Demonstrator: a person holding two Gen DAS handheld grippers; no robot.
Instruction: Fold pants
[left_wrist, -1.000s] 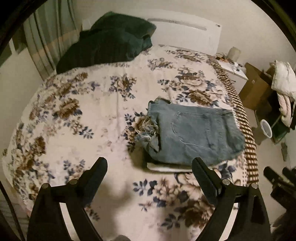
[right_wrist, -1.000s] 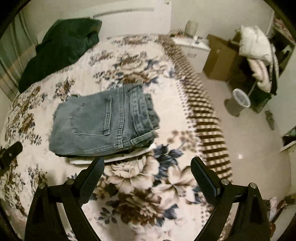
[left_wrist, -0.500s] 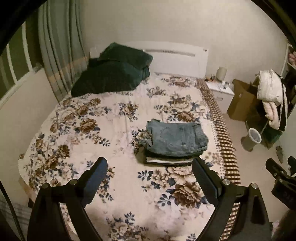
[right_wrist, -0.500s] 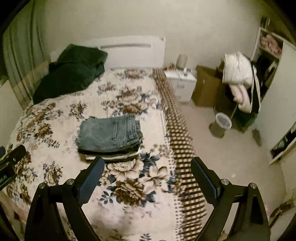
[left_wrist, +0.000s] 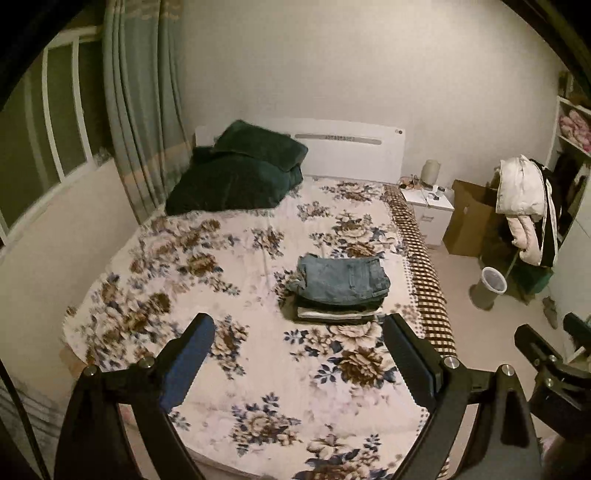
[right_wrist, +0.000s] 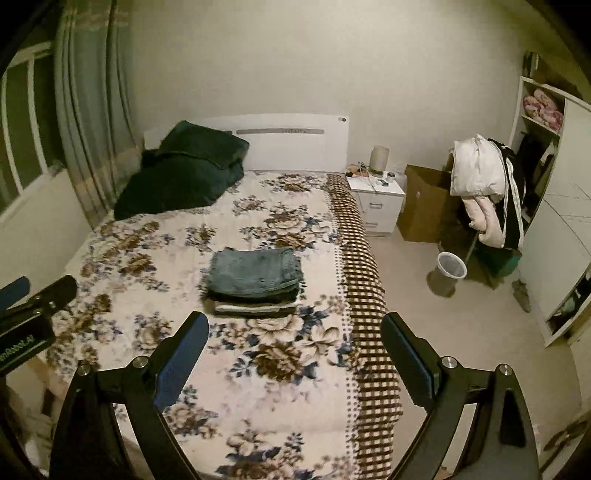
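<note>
Folded blue jeans (left_wrist: 341, 280) lie on top of a small stack of folded clothes on the floral bed (left_wrist: 207, 280), toward its right side. They also show in the right wrist view (right_wrist: 255, 273). My left gripper (left_wrist: 299, 328) is open and empty, held well back from the stack above the foot of the bed. My right gripper (right_wrist: 295, 326) is open and empty, also well back. The right gripper shows at the right edge of the left wrist view (left_wrist: 546, 354); the left gripper shows at the left edge of the right wrist view (right_wrist: 33, 306).
A dark green blanket (left_wrist: 240, 173) lies at the head of the bed by the white headboard (left_wrist: 351, 147). A white nightstand (right_wrist: 376, 201), a cardboard box (right_wrist: 421, 203), a bin (right_wrist: 450, 267) and a clothes-laden rack (right_wrist: 484, 192) stand on the right. Curtains (left_wrist: 140, 110) hang on the left.
Both grippers have pulled far back from the folded jeans, which now look small and distant. The whole bed and room have come into view. Both stay open.
</note>
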